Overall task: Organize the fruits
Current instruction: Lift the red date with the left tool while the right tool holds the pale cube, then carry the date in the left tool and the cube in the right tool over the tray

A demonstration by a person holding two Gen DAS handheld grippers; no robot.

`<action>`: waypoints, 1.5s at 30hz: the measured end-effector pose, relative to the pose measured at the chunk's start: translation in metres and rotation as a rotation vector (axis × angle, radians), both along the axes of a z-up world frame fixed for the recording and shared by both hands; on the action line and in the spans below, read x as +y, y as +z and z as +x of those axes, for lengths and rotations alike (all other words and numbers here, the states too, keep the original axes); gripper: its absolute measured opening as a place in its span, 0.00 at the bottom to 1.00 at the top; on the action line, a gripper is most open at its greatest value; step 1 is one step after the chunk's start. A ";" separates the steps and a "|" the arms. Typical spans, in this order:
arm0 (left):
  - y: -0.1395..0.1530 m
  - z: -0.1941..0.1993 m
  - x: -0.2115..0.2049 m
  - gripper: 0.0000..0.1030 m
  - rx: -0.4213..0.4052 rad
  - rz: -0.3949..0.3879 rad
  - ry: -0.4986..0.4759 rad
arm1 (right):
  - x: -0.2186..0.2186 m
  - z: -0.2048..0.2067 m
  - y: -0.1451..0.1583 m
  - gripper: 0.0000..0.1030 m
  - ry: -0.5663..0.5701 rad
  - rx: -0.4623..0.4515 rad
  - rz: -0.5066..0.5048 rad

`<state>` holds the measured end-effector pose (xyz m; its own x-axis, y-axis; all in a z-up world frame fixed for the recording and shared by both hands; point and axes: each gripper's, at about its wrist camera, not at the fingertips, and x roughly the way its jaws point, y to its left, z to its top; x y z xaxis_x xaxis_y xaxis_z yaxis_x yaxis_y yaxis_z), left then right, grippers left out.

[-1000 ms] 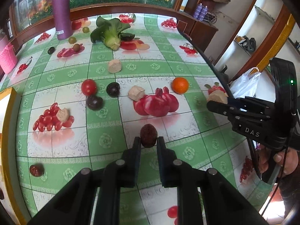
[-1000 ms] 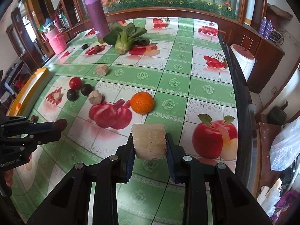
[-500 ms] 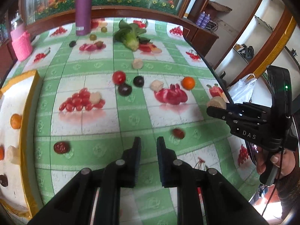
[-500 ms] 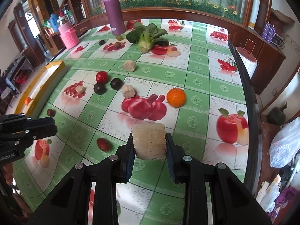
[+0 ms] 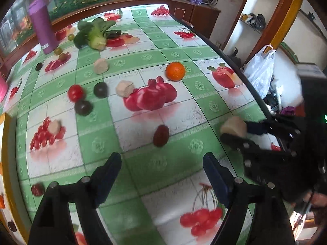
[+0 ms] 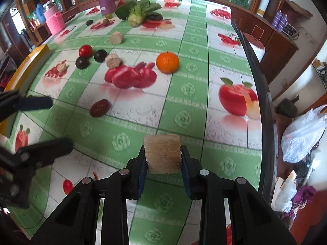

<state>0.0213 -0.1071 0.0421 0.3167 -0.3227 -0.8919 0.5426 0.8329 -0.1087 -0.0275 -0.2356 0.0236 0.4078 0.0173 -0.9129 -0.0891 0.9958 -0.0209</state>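
My left gripper (image 5: 162, 163) hangs over the fruit-print tablecloth (image 5: 204, 85), its jaws opening wide with nothing between them. A dark red date (image 5: 161, 135) lies on the cloth just beyond its fingertips. In the right wrist view the same date (image 6: 99, 107) sits ahead of the left gripper (image 6: 59, 124). My right gripper (image 6: 163, 163) is shut on a beige fibrous chunk (image 6: 162, 153) held above the cloth. The left wrist view shows that chunk (image 5: 234, 126) at the right, near the table edge. An orange (image 5: 175, 71) lies farther back.
A tomato (image 5: 76, 92), two dark plums (image 5: 100, 89), beige chunks (image 5: 124, 88), bok choy (image 5: 96, 33) and a purple bottle (image 5: 43, 24) stand farther back. A yellow-rimmed tray (image 5: 8, 163) borders the left. Another date (image 5: 37, 189) lies near it. The table's dark edge (image 6: 263, 102) runs down the right.
The left gripper let the date drop onto the cloth, pulled back shut, and now stands wide apart, closer to the date. The right gripper sank a little, still holding its chunk.
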 end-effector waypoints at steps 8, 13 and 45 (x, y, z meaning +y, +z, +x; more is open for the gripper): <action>-0.027 0.013 -0.019 0.34 -0.014 0.025 0.004 | -0.011 -0.009 -0.004 0.28 0.009 0.000 0.068; -0.025 0.016 -0.004 0.22 -0.021 -0.032 0.043 | -0.014 -0.011 -0.004 0.28 0.015 -0.007 0.081; 0.025 -0.023 0.179 0.22 -0.023 -0.231 0.306 | 0.062 -0.003 0.024 0.28 0.082 -0.031 0.095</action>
<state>-0.0021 0.0724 0.0669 0.4490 -0.4014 -0.7983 0.2770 0.9119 -0.3027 -0.0303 -0.1737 0.0473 0.4295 0.1377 -0.8925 -0.1714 0.9828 0.0691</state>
